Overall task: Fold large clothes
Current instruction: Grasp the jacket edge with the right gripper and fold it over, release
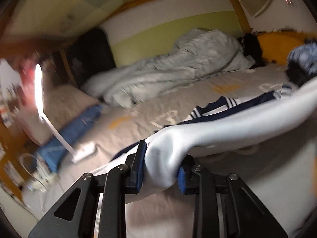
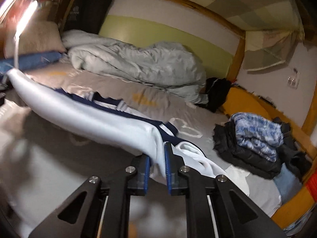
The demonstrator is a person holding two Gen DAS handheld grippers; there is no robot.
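Here the left gripper point(image 1: 161, 170) is clamped on one end of a white garment with navy stripes point(image 1: 227, 130), the right gripper point(image 2: 157, 168) pinching the other end (fabric bunched between its pads), cloth stretched above the bed point(image 1: 138, 119)

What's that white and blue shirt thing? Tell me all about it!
The white garment looks smooth and shiny, with navy panels and white stripes. It hangs stretched in a sagging band above the grey bedsheet, its near edge lifted and the striped part trailing on the bed. The left tool pinches a bunched end between its blue pads; the right tool is closed on the other end. Motion blur hides finer detail.
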